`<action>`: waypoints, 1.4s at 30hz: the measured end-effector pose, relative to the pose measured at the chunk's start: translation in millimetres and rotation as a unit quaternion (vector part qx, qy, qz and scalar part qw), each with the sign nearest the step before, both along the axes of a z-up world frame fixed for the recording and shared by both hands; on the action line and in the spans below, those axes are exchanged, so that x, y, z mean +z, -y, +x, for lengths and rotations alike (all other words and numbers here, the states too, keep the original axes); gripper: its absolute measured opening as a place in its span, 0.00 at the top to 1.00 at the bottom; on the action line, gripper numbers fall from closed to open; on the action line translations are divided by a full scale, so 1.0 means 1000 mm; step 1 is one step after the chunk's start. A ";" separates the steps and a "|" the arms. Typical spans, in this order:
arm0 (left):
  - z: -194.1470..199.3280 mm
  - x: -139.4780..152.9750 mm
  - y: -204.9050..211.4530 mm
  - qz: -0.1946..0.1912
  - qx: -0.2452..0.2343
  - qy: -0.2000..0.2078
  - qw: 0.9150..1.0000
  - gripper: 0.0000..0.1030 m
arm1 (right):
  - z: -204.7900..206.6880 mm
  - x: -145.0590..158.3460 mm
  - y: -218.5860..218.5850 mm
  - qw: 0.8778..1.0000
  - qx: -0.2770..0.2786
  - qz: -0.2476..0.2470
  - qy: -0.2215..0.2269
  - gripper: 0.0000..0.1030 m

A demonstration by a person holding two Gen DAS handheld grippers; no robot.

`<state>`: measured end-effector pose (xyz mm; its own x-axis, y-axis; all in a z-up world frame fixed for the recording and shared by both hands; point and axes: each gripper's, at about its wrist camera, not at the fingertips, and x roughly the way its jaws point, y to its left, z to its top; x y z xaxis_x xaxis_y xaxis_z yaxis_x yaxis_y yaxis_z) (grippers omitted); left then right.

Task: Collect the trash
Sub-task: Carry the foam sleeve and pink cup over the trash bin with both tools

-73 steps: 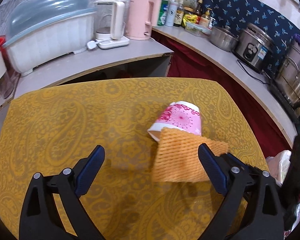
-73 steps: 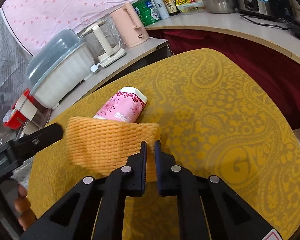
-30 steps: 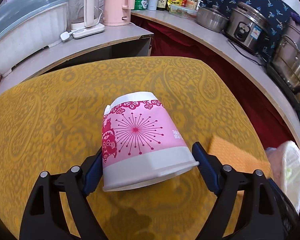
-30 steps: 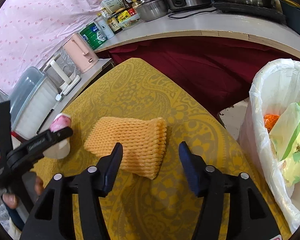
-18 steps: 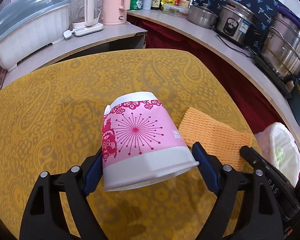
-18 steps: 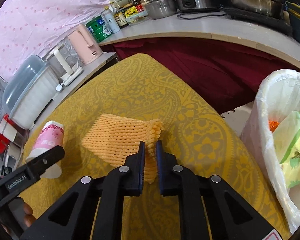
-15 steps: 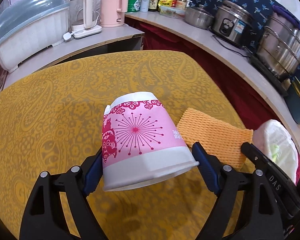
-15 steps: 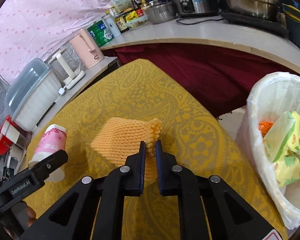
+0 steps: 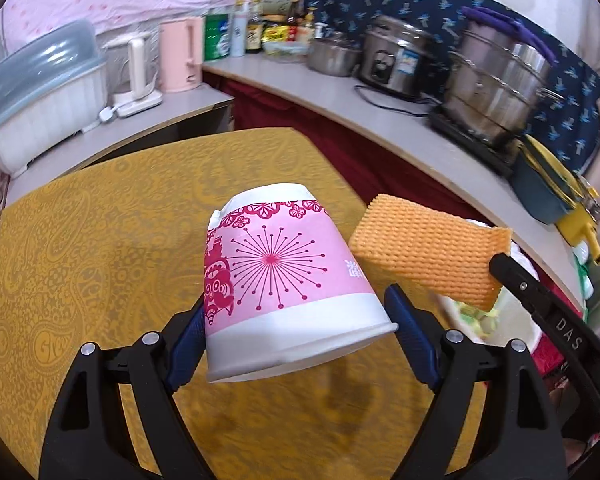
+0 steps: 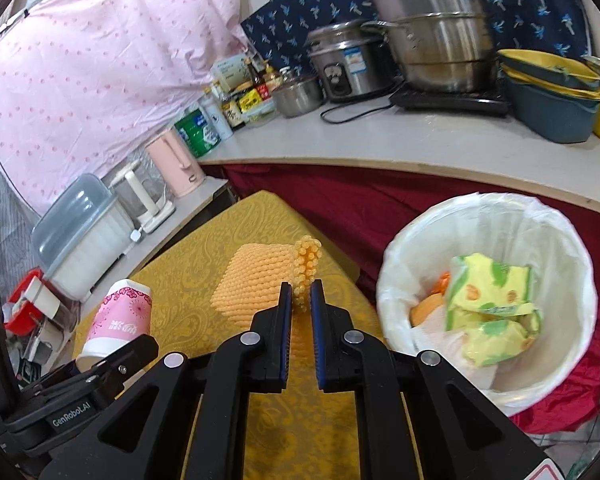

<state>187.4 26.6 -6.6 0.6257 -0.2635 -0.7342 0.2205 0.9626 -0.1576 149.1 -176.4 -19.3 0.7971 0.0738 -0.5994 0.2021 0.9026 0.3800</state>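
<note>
My left gripper is shut on a pink and white paper cup, held tilted above the yellow table; the cup also shows in the right wrist view. My right gripper is shut on an orange foam net sleeve, lifted above the table's right edge; the sleeve also shows in the left wrist view. A white-lined trash bin stands to the right of the table, holding yellow-green wrappers.
A curved counter behind the bin carries steel pots, a rice cooker and stacked bowls. A pink kettle, a white kettle and a covered dish rack stand on the shelf behind the table.
My left gripper closed on the cup and lifted it. My right gripper released, re-gripped the foam sleeve, then lifted it off the table toward the bin.
</note>
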 end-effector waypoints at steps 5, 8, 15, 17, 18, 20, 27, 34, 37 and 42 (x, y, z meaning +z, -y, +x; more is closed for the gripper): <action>-0.022 0.015 0.033 0.001 -0.028 0.015 1.000 0.23 | -0.029 0.015 0.026 1.000 -0.024 0.000 0.017 0.91; -0.031 0.021 0.053 0.001 -0.045 0.021 0.999 0.23 | -0.044 0.020 0.042 0.999 -0.037 0.001 0.024 0.91; -0.047 0.026 0.095 0.004 -0.084 0.026 0.996 0.23 | -0.076 0.024 0.079 0.997 -0.073 0.001 0.031 0.91; -0.050 0.025 0.108 0.007 -0.096 0.025 0.995 0.23 | -0.083 0.023 0.090 0.996 -0.084 0.002 0.032 0.91; -0.052 0.025 0.113 0.007 -0.100 0.025 0.995 0.23 | -0.087 0.022 0.097 0.995 -0.091 0.003 0.032 0.91; -0.053 0.023 0.124 0.009 -0.110 0.024 0.994 0.23 | -0.092 0.021 0.106 0.994 -0.101 0.004 0.031 0.91; -0.055 0.020 0.150 0.014 -0.134 0.024 0.991 0.23 | -0.099 0.006 0.136 0.991 -0.134 0.011 0.022 0.91; -0.048 0.010 0.165 0.020 -0.145 0.018 0.989 0.23 | -0.080 -0.023 0.154 0.990 -0.139 0.023 -0.004 0.88; -0.042 0.005 0.170 0.025 -0.147 0.013 0.989 0.23 | -0.065 -0.040 0.159 0.990 -0.139 0.026 -0.023 0.84; -0.035 -0.003 0.178 0.032 -0.150 0.008 0.988 0.23 | -0.060 -0.053 0.164 0.988 -0.143 0.043 -0.033 0.78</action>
